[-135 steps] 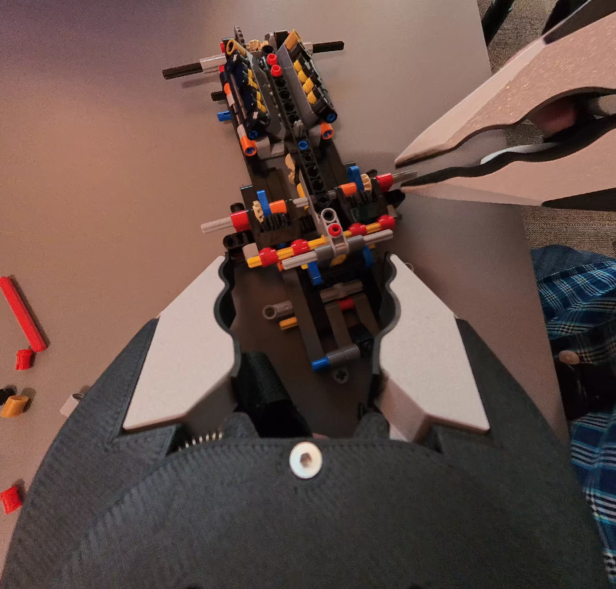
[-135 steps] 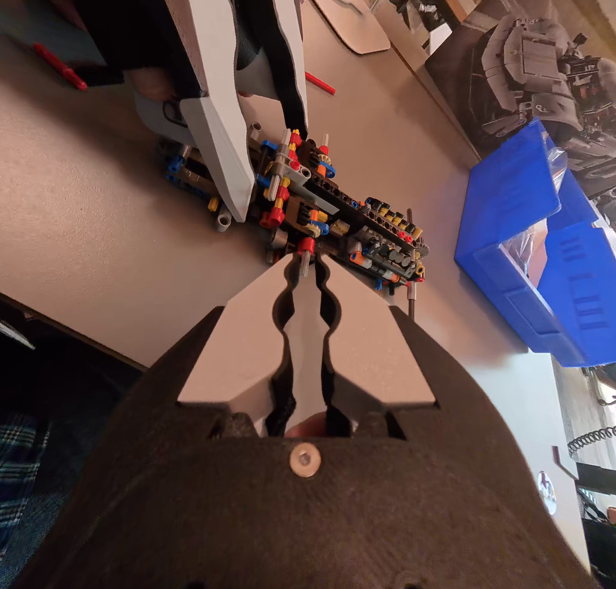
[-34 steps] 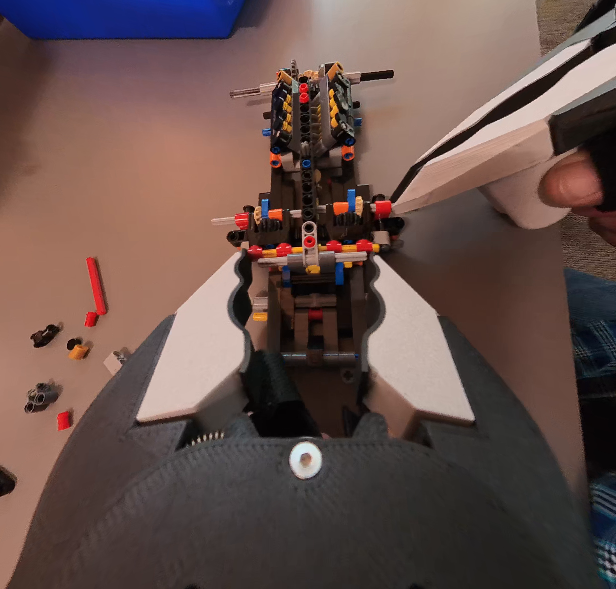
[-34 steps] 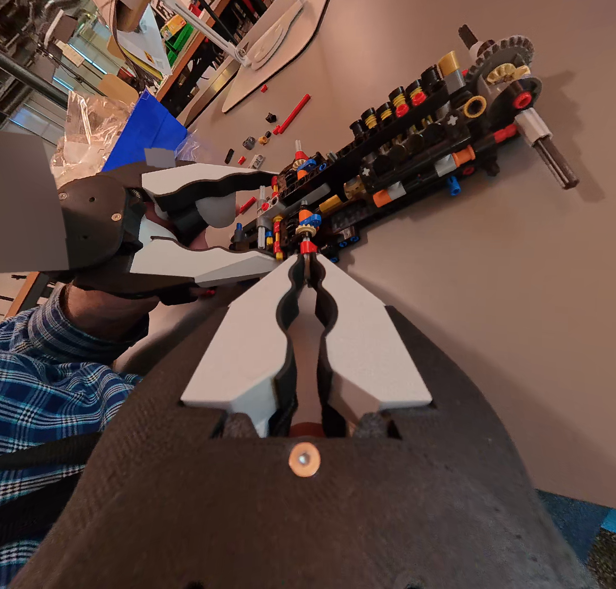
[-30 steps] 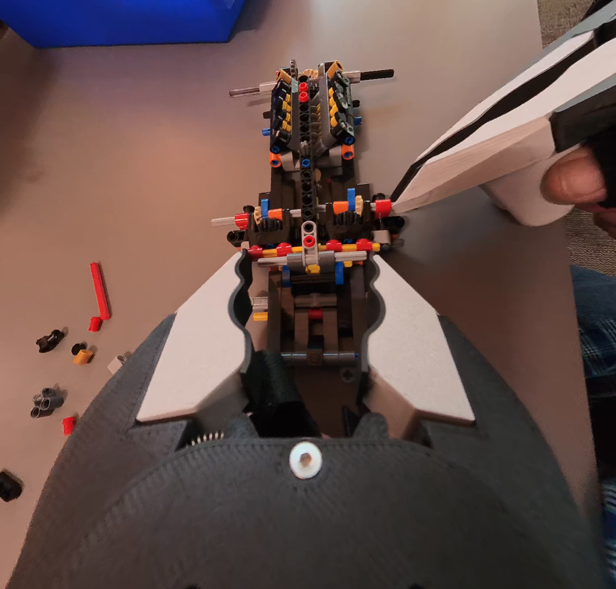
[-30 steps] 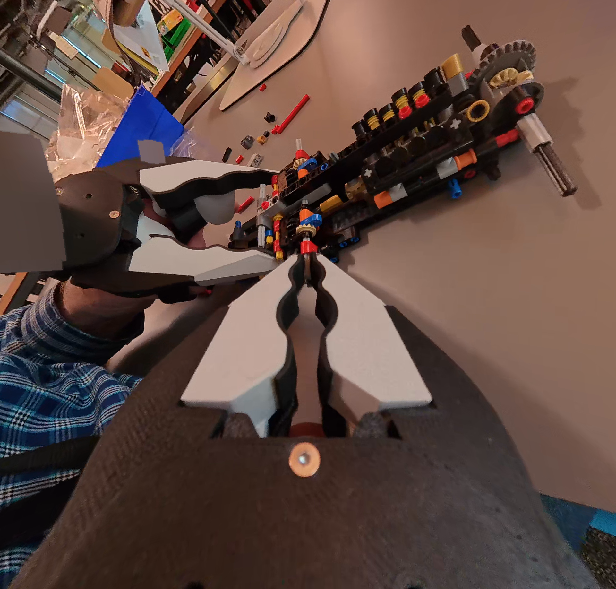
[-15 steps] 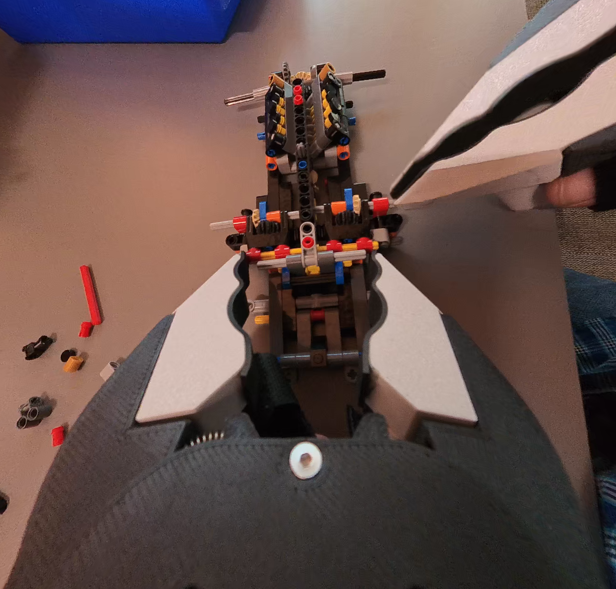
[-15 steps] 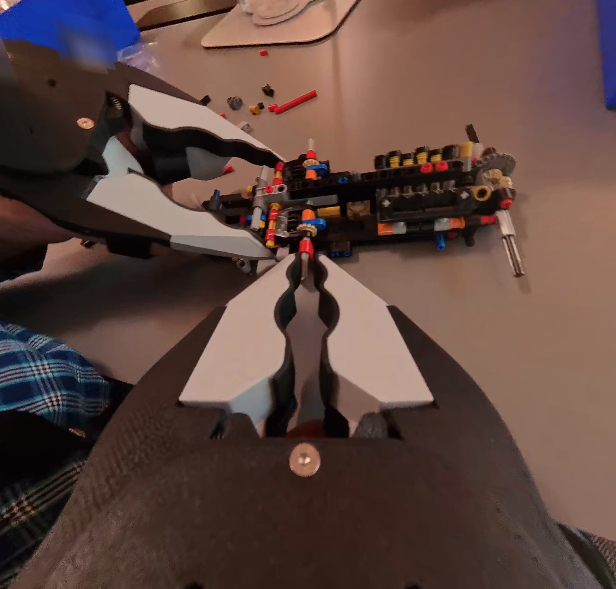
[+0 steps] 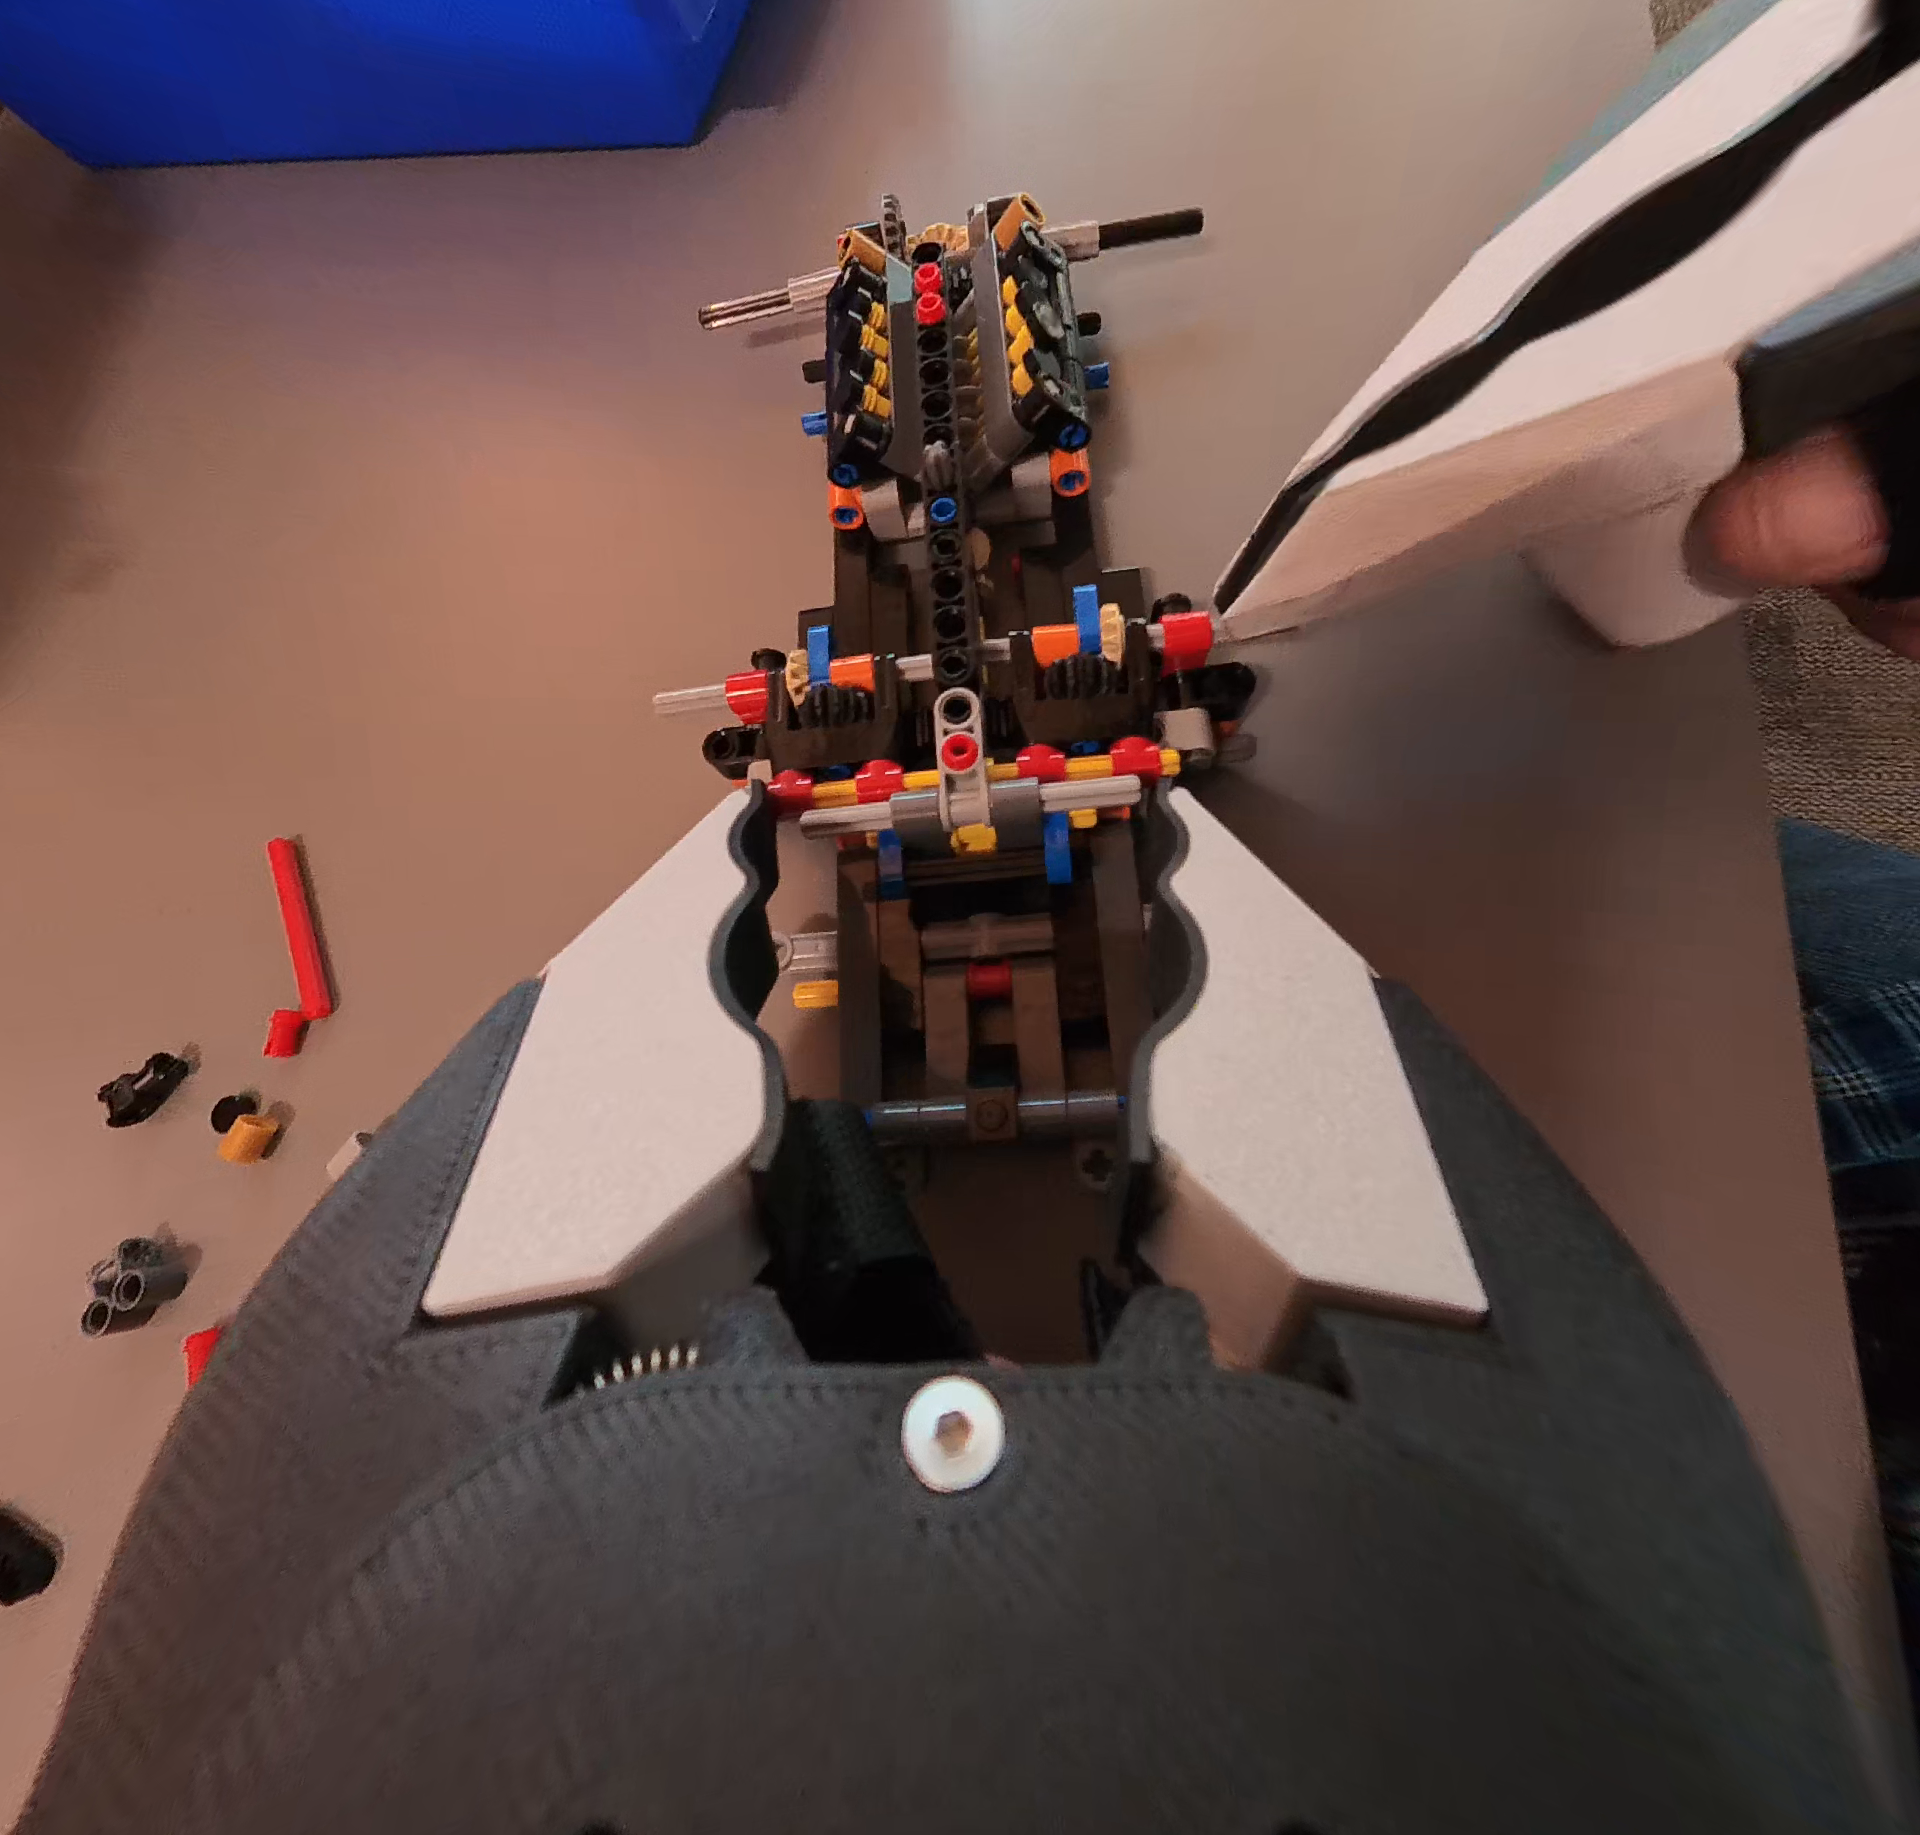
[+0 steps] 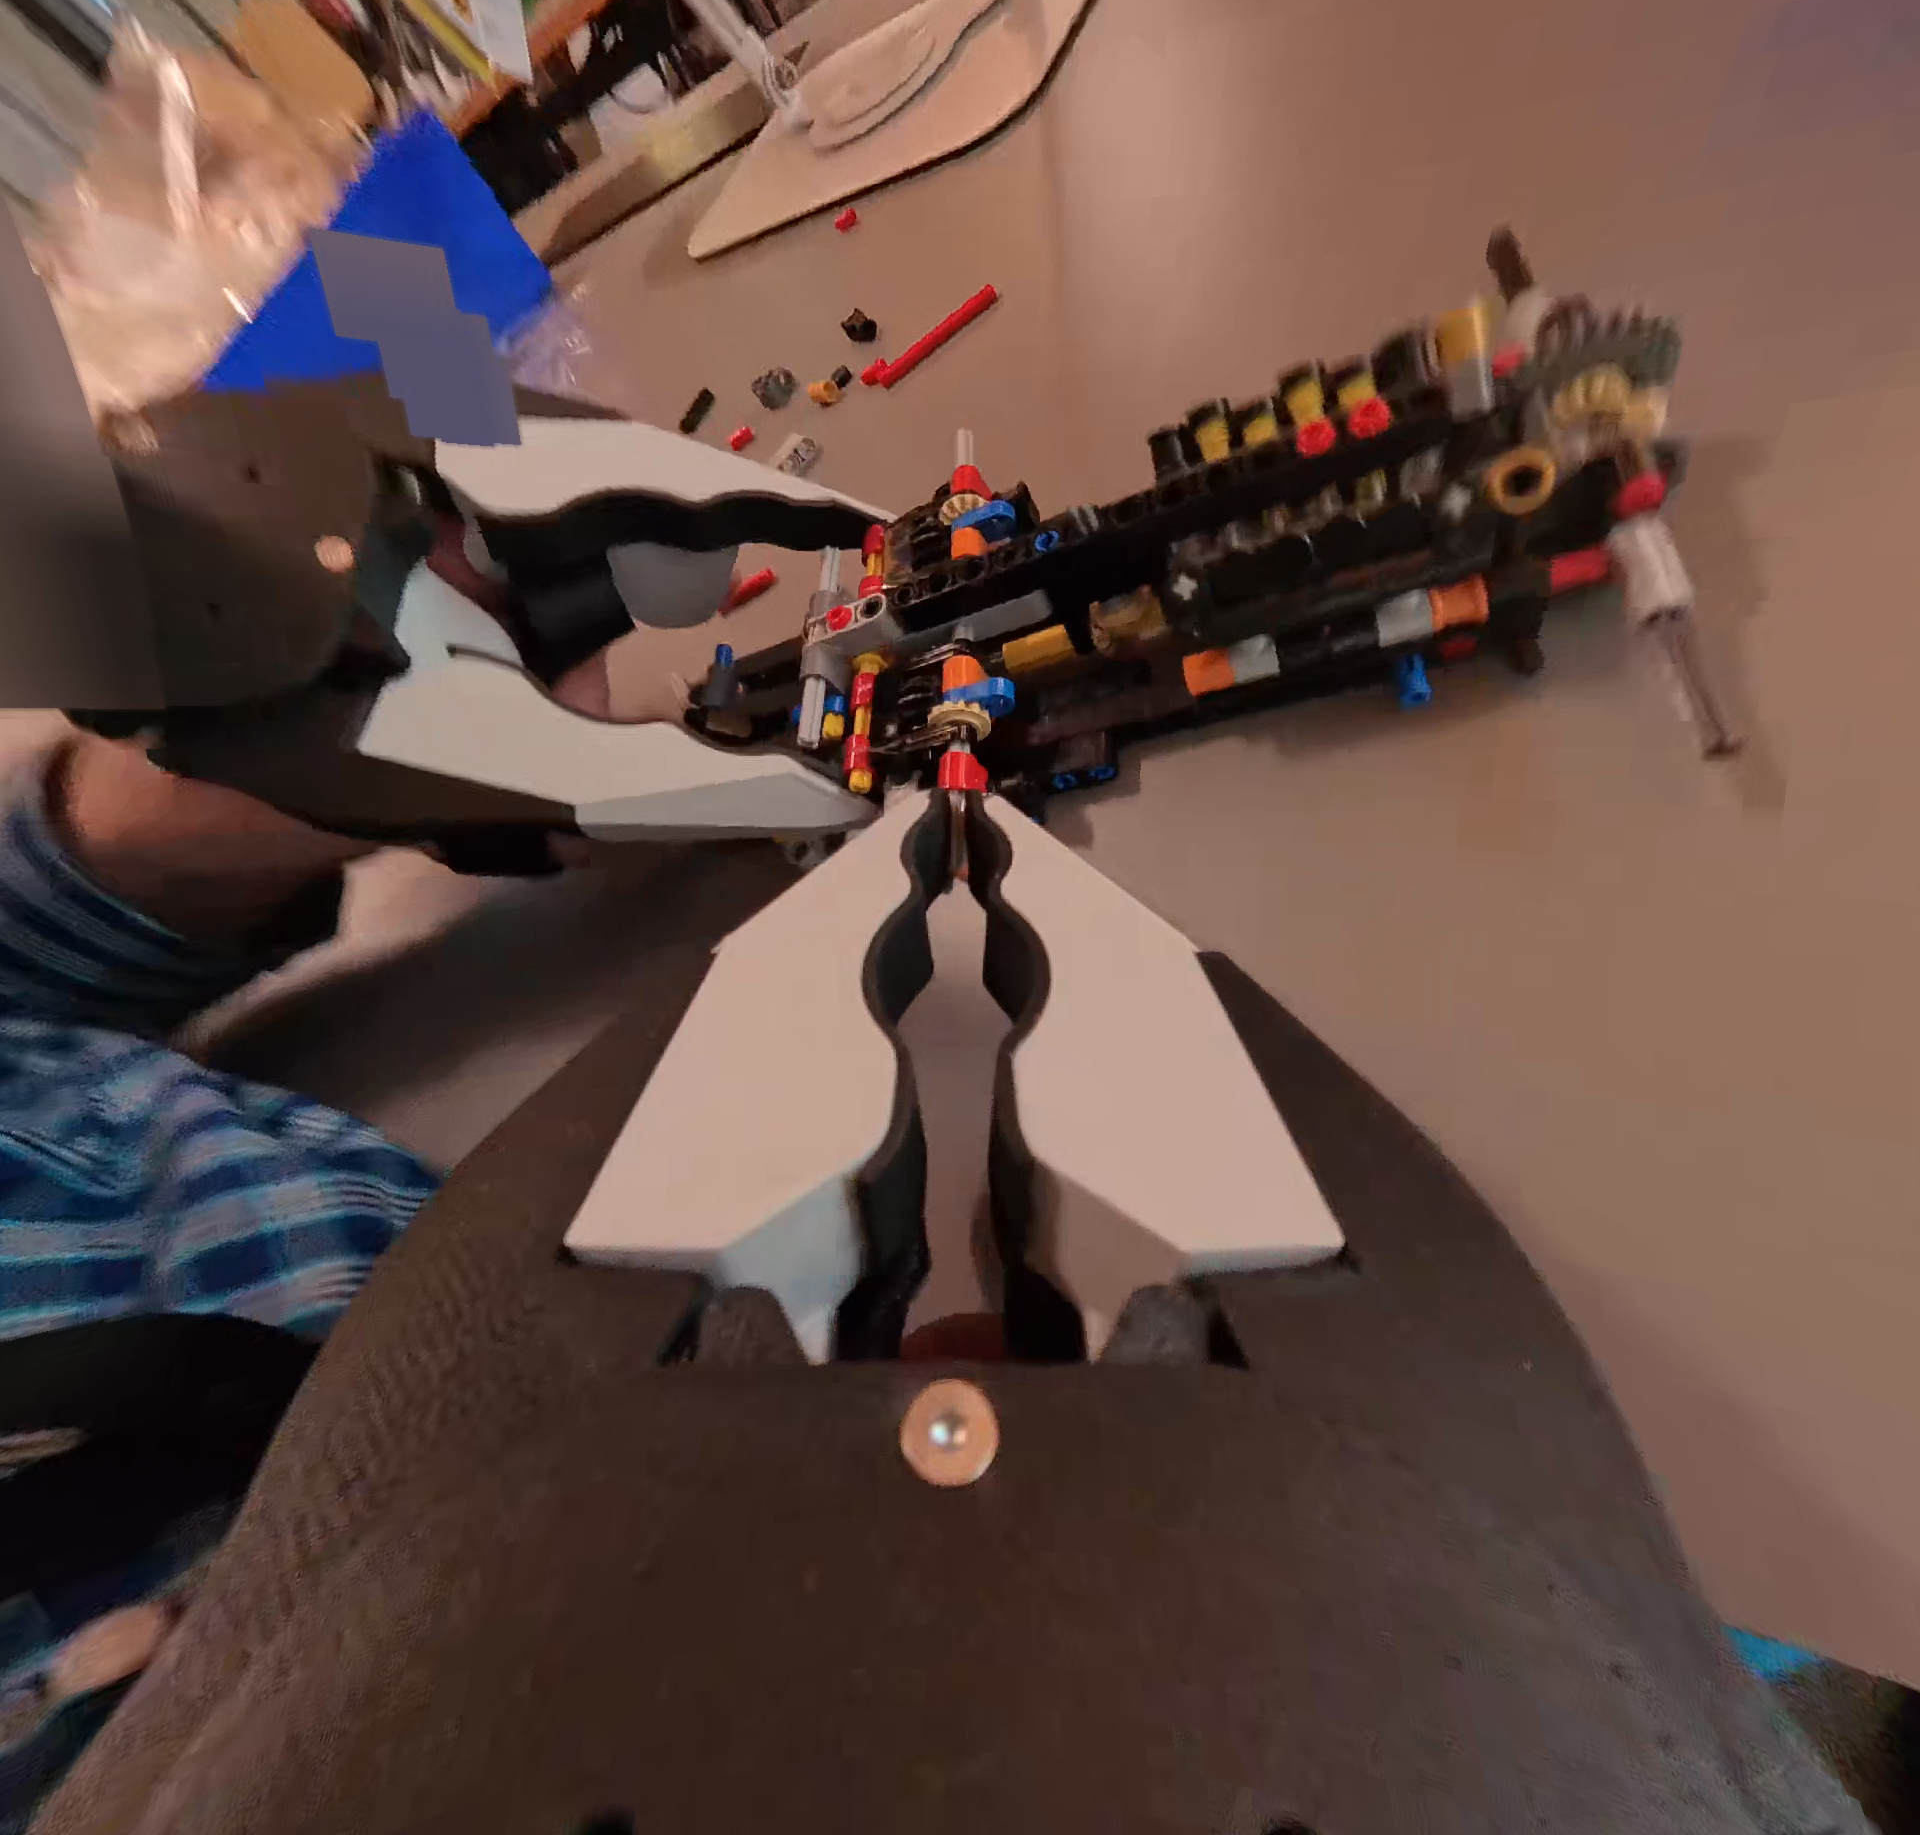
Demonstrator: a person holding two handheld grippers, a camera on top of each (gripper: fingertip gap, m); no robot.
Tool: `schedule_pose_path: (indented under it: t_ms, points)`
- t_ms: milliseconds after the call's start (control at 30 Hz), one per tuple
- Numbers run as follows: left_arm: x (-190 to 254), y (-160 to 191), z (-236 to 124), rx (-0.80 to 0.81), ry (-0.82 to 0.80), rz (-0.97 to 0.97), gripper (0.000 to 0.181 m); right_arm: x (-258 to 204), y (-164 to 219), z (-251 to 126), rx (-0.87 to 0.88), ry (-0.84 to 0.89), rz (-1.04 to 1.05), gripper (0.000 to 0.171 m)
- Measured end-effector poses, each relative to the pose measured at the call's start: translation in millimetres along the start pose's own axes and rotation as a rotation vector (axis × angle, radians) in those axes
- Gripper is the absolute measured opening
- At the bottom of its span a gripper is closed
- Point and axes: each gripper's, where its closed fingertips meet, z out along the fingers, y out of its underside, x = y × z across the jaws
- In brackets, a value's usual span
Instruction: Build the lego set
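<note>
Chassis [image 9: 961,705] flat on the table [image 9: 468,538], gripped from two sides.
Left gripper [image 9: 956,819] straddles the chassis's near end, fingers spread and pressed on its flanks. Right gripper [image 10: 958,829] is pinched on the tip of the grey axle [image 10: 956,819] just past a red bush [image 10: 961,772]. Loose parts, among them a red axle [image 9: 298,923], lie well to the left.

A blue bin [image 9: 353,29] stands at the grey table's [image 9: 468,538] far edge, a flat beige stand base [image 10: 904,92] beyond.

Black lego model [image 9: 961,580]; red axle [image 9: 299,921]; blue bin [image 9: 364,19]; beige table [image 9: 416,590].
</note>
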Motion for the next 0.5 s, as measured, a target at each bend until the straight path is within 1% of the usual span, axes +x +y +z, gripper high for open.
schedule_pose_path:
  t_ms: [33,133,167,300,400,500]
  points:
    - [0.3,-0.3,0.0,0.0,0.001,-0.002,0.07,-0.8,-0.9,-0.5,-0.001,0.027,-0.087,0.0]
    - [0.7,-1.4,1.3,-0.001,0.007,-0.011,0.07,-11.0,-13.6,-4.0,0.03,0.062,-0.408,0.021]
    - [1.4,-2.6,2.4,-0.001,0.009,-0.01,0.07,-16.9,-14.3,-4.1,0.02,0.049,-0.512,0.026]
    - [0.9,-3.2,1.2,-0.001,0.007,-0.011,0.07,-23.0,-1.3,4.5,-0.104,0.032,-0.873,0.041]
    - [1.1,-3.3,1.4,-0.001,0.006,-0.01,0.07,-19.3,3.9,11.3,-0.173,0.047,-1.077,0.039]
    - [1.2,-3.2,2.1,-0.002,0.005,-0.01,0.07,-15.6,4.6,16.5,-0.222,0.053,-1.211,0.039]
